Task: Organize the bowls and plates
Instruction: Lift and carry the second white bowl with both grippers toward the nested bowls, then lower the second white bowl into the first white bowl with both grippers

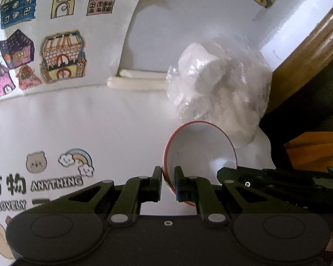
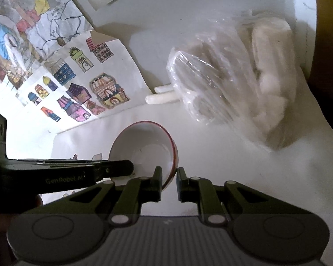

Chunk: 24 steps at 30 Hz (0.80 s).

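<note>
Bowl: a white bowl (image 1: 199,153) with a red rim is sitting on the white table (image 1: 122,119), and both grippers are meeting it from opposite sides.
Left gripper: the left gripper (image 1: 169,182) is pinching the bowl's rim, one finger outside the wall and one inside, jaws narrow with the rim between them.
Right gripper: the right gripper (image 2: 169,182) is straddling the opposite rim with a slightly wider gap; the inner finger is lying against the bowl's wall, but whether the outer finger is touching cannot be told.
Plastic bag: a clear plastic bag (image 1: 222,84) of white pieces is lying just beyond the bowl, near its far rim.
White sticks: two white sticks (image 1: 137,82) are poking out from under the bag, beyond the bowl.
Drawings: a sheet of coloured house drawings (image 1: 44,44) is lying well apart from the bowl, beyond it on the left gripper's side.
</note>
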Motion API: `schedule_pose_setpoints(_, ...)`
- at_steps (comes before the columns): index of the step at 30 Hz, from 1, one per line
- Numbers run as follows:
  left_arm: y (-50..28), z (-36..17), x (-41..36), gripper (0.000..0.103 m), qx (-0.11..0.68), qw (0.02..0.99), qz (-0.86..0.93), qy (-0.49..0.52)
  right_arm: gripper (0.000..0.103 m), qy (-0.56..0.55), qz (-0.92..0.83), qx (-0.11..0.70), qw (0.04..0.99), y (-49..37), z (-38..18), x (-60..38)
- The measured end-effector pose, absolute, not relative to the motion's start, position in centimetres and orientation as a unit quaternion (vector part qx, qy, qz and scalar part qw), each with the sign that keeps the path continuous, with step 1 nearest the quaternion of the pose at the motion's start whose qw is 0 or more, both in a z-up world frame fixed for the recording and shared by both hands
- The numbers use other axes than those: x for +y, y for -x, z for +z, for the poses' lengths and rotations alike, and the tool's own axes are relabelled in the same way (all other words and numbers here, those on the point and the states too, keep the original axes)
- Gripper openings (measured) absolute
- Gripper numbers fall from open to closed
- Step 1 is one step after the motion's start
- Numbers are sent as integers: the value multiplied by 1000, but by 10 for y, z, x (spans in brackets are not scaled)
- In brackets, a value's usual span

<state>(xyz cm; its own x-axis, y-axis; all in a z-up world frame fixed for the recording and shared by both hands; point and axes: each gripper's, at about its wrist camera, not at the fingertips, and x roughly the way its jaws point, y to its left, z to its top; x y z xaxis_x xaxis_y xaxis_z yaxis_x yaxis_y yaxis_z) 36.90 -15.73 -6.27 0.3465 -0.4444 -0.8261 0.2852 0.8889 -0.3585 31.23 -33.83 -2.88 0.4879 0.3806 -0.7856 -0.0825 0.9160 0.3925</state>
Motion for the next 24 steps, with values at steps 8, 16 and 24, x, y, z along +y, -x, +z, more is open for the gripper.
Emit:
schedule_pose_setpoints(8, -344, -56, -160, 12, 531, 817, -211, 82, 15, -145, 153, 495, 843, -291, -25, -349)
schedule_pose_setpoints(16, -324, -55, -161, 12, 535, 816, -200, 89, 15, -139, 169, 501, 837, -276, -25, -353)
schedule_pose_setpoints(24, -308, -56, -161, 12, 542, 811, -201, 96, 15, -130, 180, 506, 833, -264, -24, -356)
